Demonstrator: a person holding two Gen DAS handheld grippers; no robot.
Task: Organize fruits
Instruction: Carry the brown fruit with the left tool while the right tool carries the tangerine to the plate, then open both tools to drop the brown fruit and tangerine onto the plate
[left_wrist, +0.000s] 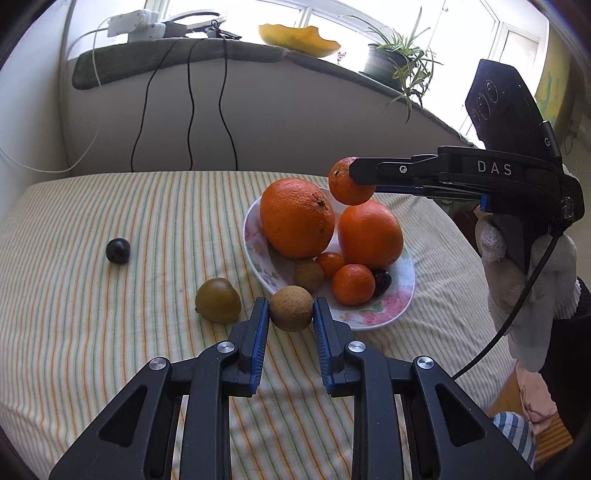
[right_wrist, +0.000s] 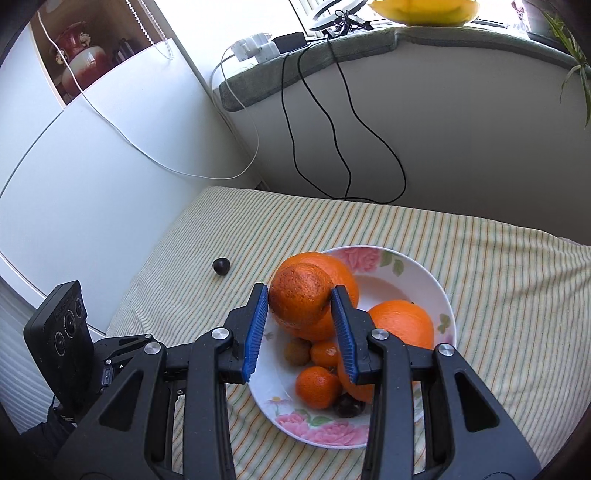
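**Two fruits in the air, both bound for the plate**

The step in hand looks like the carry. The left tongs (left_wrist: 290, 308) are clamped on a small brown fruit (left_wrist: 290, 308), which sits between the blue pads just at the near rim of the flowered plate (left_wrist: 384, 314). The right tongs (right_wrist: 300, 301) are clamped on a mottled orange (right_wrist: 300, 293), held above the plate's pile — over the big orange (left_wrist: 297, 218) and beside the second orange (left_wrist: 370, 234).

Already on the plate: two small mandarins, another brown fruit and a dark plum. A green-yellow fruit (left_wrist: 218, 301) and a second dark plum (left_wrist: 118, 250) lie loose on the striped cloth of the counter (left_wrist: 110, 332), so the sorting is not yet done.

The next move probably calls for care in lowering. The plate is crowded, and round fruit set on a slope of other round fruit may roll off; each piece wants a hollow to settle in before the pads part — the brown one at the free near edge, perhaps.

Readable writing: "DAS" in white letters on the side of the right tongs' body. A lone "G" shows on the black housing above it; the rest is hidden.
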